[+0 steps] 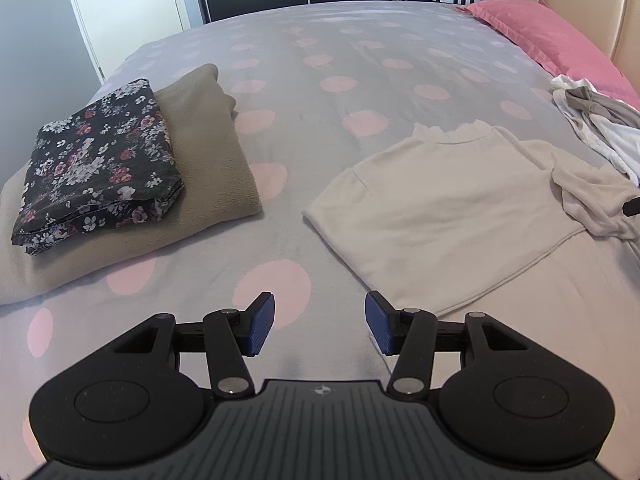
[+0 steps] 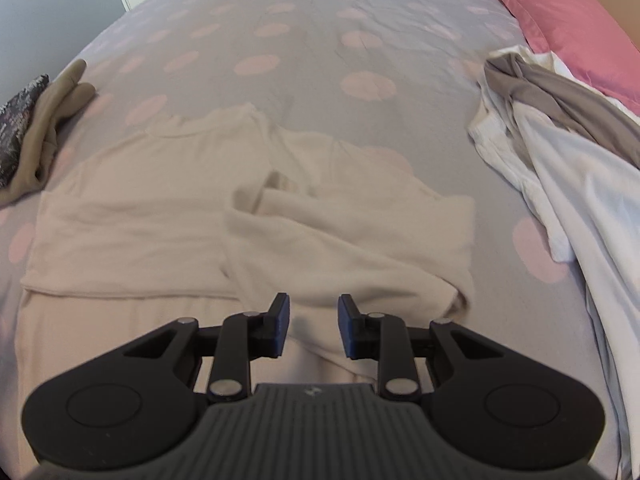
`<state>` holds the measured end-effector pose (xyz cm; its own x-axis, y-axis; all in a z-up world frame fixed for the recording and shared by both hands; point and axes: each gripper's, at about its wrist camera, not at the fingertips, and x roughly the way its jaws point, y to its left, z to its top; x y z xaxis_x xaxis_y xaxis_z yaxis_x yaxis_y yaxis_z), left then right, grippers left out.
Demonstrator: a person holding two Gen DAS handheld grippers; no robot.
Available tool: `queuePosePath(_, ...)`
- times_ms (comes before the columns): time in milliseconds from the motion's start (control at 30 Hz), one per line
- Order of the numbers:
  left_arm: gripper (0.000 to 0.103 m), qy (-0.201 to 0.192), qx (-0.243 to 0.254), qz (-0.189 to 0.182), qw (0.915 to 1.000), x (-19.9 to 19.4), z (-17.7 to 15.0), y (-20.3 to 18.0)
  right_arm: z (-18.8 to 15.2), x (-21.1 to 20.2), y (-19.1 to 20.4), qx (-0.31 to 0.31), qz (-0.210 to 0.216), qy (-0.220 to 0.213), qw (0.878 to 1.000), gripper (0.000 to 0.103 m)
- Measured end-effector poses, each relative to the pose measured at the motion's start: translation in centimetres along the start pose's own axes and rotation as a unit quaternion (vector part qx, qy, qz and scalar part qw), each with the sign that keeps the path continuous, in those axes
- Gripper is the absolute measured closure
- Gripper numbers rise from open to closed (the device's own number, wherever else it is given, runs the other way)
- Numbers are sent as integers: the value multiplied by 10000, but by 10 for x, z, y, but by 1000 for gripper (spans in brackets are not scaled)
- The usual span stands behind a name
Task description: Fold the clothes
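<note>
A cream high-neck top (image 1: 448,208) lies flat on the bed, its right sleeve (image 2: 340,248) folded loosely inward across the body. My right gripper (image 2: 314,326) hovers low over the near end of that sleeve. Its jaws stand apart, with cream cloth under them and nothing pinched between the pads. My left gripper (image 1: 320,324) is open over the bare bedspread, just left of the top's near-left hem corner, and holds nothing.
A folded floral garment (image 1: 100,164) sits on a folded tan one (image 1: 216,160) at the left. A heap of unfolded white and taupe clothes (image 2: 560,152) lies at the right by a pink pillow (image 2: 568,20). The spotted grey bedspread (image 1: 320,80) stretches beyond.
</note>
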<state>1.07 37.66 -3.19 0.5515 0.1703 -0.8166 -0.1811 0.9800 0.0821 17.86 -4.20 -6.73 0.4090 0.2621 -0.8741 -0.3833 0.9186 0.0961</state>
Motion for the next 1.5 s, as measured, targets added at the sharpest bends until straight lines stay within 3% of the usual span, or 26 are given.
queuePosePath(267,55,61,117,-23,9999,7,2,-14,-16,10,-20,85,-105,221,9997,72)
queuePosePath(400,55,67,163,-17,9998,7,1,-16,-19,22,-32,245,-399,250,9986,58)
queuePosePath(467,55,62,165,-23,9998,7,2,-15,-21,31,-42,496,-387,395,9972,58)
queuePosePath(533,55,50,158,-30,9999,5,3,-14,-23,36,-52,975,-80,473,9941,62)
queuePosePath(600,55,1,127,-40,9999,3,5,-12,-23,34,-56,1384,148,488,9891,87)
queuePosePath(667,55,-41,95,-42,9999,0,6,-10,-19,24,-49,1372,-29,402,9897,90)
queuePosePath(833,55,-67,24,-24,10000,-2,8,-8,-3,-10,-13,919,-50,-50,9957,93)
queuePosePath(1067,55,-72,106,-68,9999,-4,6,-12,5,-39,76,-523,606,-463,9957,93)
queuePosePath(1167,55,-69,122,-89,9999,-5,6,-14,-4,-40,113,-1049,1041,-415,9882,92)
queuePosePath(1300,55,-64,151,-126,9998,-4,7,-17,-16,-29,153,-1527,1314,-183,9793,91)
queuePosePath(1500,55,-33,257,-192,9995,-1,8,-26,-22,-19,168,-1646,1269,43,9782,82)
